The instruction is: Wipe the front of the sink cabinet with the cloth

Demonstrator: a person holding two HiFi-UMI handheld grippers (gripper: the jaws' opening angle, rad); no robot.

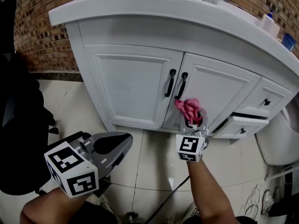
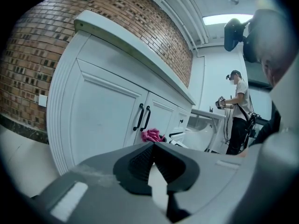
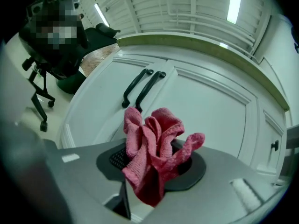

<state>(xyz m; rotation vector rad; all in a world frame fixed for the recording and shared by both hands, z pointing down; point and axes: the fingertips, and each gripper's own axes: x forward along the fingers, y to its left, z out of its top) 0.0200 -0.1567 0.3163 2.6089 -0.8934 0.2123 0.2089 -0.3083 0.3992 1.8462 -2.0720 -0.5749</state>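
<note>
A white sink cabinet [image 1: 140,83] with two doors and paired black handles [image 1: 176,84] fills the head view. My right gripper [image 1: 195,119] is shut on a crumpled pink cloth [image 1: 188,108], held just in front of the right door below the handles. In the right gripper view the pink cloth [image 3: 156,153] bunches out of my right gripper [image 3: 154,164], with the cabinet doors [image 3: 196,106] close behind. My left gripper [image 1: 122,146] hangs low at the left, away from the cabinet, jaws together and empty. The left gripper [image 2: 152,158] points along the cabinet front [image 2: 103,120], with the cloth [image 2: 152,135] seen beyond.
To the right of the doors are small drawers [image 1: 245,124], the lower one pulled out a little. A black office chair [image 1: 18,125] stands at the left on the tiled floor [image 1: 149,162]. A cable [image 1: 170,195] trails below my right arm. Another person [image 2: 236,111] stands in the background.
</note>
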